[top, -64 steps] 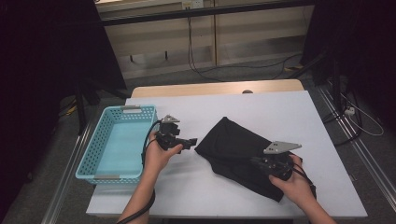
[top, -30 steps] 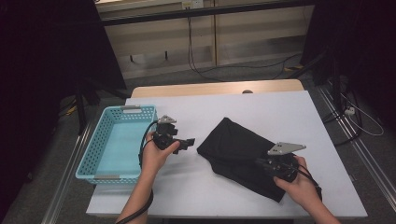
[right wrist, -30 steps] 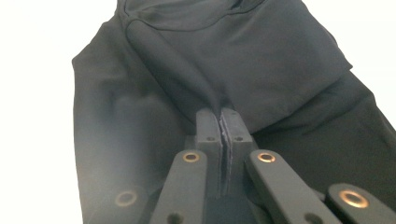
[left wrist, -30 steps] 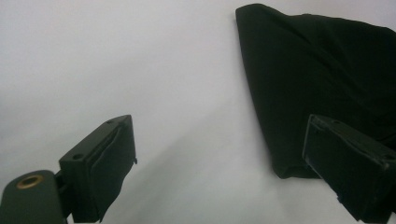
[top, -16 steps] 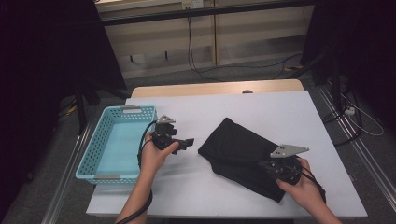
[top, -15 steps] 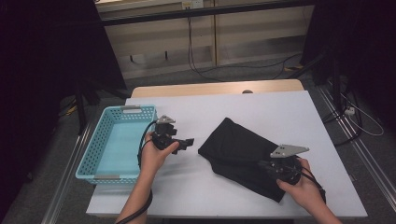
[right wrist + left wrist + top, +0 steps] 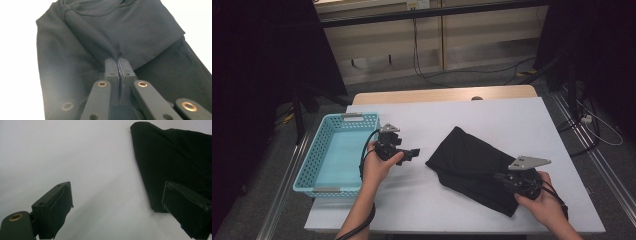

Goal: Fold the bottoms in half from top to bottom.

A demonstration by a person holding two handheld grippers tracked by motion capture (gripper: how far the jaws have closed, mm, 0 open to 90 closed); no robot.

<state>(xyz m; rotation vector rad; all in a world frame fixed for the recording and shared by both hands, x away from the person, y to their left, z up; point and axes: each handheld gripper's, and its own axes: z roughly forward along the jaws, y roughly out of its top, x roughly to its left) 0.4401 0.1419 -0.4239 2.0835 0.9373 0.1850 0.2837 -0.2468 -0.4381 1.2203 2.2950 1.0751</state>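
Observation:
A black folded garment [image 7: 472,165] lies on the white table [image 7: 492,120], right of the middle. My right gripper [image 7: 504,178] rests at its near right part, jaws pressed together on a raised fold of the black cloth [image 7: 110,47]. In the right gripper view the gripper [image 7: 118,63] pinches that ridge of fabric. My left gripper [image 7: 414,152] hovers left of the garment, pointing toward it, jaws wide apart with nothing between them. In the left gripper view the gripper [image 7: 117,212] frames bare table, and the garment's corner [image 7: 160,170] sits by the right pad [image 7: 186,207].
A light blue plastic basket [image 7: 319,165] stands at the table's left edge, with nothing inside. Beyond the far table edge are floor cables and dark stands. Bare table lies between the basket and the garment.
My right gripper has drawn slightly toward the near right, pulling the pinched cloth with it. The left gripper has stayed in place.

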